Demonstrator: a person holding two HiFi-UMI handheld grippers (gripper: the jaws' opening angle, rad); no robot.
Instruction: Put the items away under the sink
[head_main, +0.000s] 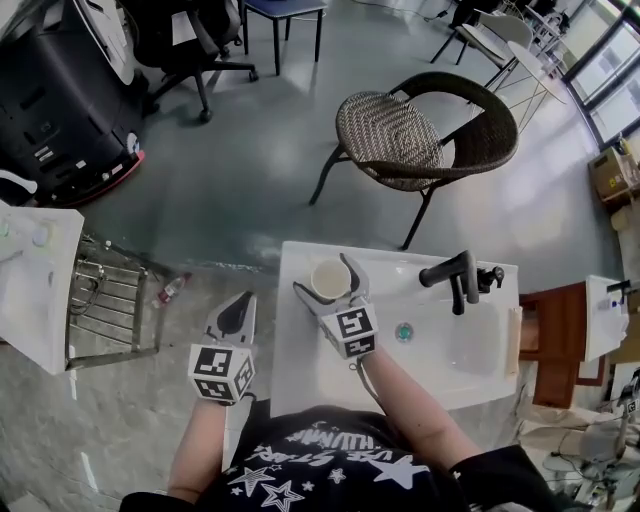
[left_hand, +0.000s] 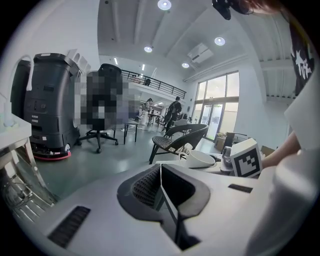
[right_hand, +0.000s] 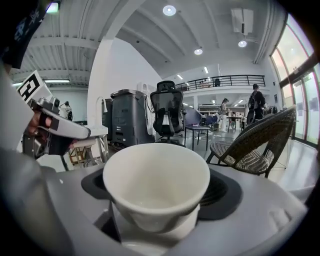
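Note:
A white cup sits at the back left of the white sink counter, with my right gripper shut on it, one jaw on each side. In the right gripper view the cup fills the space between the jaws of the right gripper. My left gripper hangs just off the counter's left edge, above the floor, shut and holding nothing. The left gripper view shows the left gripper with its jaws pressed together, and the cup beyond it beside the right gripper's marker cube.
A black faucet stands at the back of the basin, whose drain lies right of the cup. A wicker chair stands behind the counter. At the left are a wire rack, a small bottle on the floor and a white unit.

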